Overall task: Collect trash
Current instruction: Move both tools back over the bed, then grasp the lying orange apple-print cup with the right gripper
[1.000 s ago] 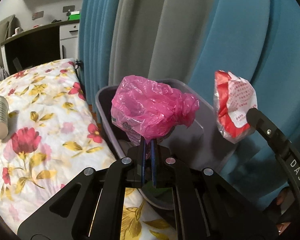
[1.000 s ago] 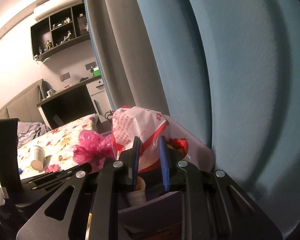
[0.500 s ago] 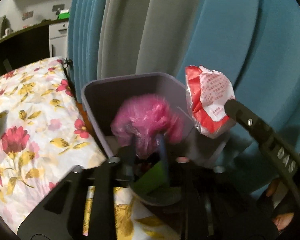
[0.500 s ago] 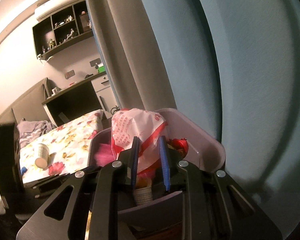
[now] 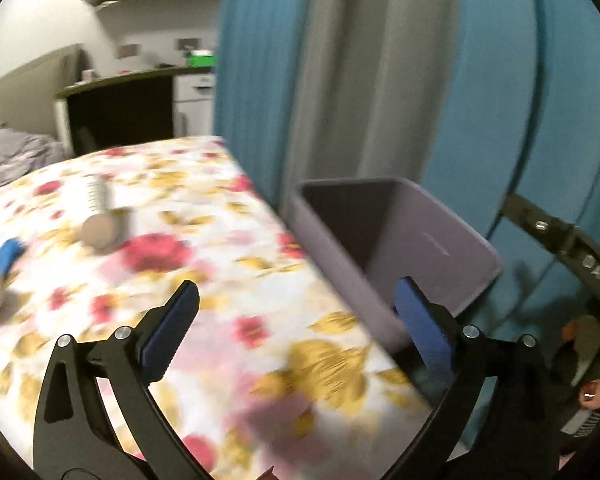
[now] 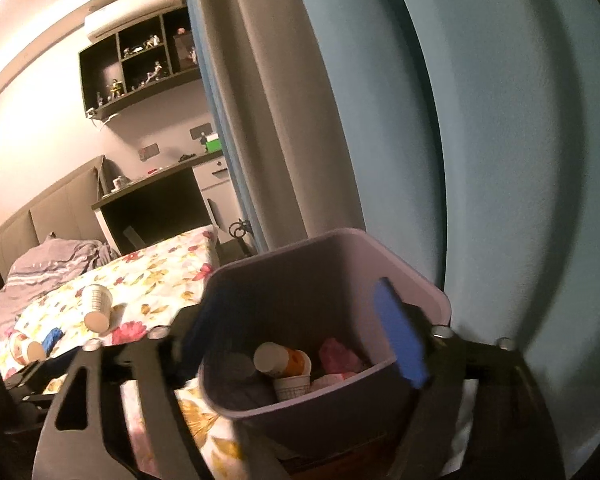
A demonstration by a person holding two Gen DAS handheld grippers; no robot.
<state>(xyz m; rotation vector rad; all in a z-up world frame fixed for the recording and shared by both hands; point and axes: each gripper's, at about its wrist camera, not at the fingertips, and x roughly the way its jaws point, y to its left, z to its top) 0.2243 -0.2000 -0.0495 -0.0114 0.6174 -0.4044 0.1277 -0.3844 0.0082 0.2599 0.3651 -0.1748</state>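
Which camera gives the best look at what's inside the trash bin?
The right wrist view: it looks down into the bin, showing cups and pink wrapping. The left wrist view shows only the bin's dark inner walls.

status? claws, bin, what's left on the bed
Left claw and right claw opening, both empty. Bin holds trash. Paper cup on bed. Nothing blocking.

Motion blur smeared the floral bedspread (image 5: 204, 264) and its cups (image 5: 96, 216), while the bin's (image 5: 440, 248) contents stayed hidden.
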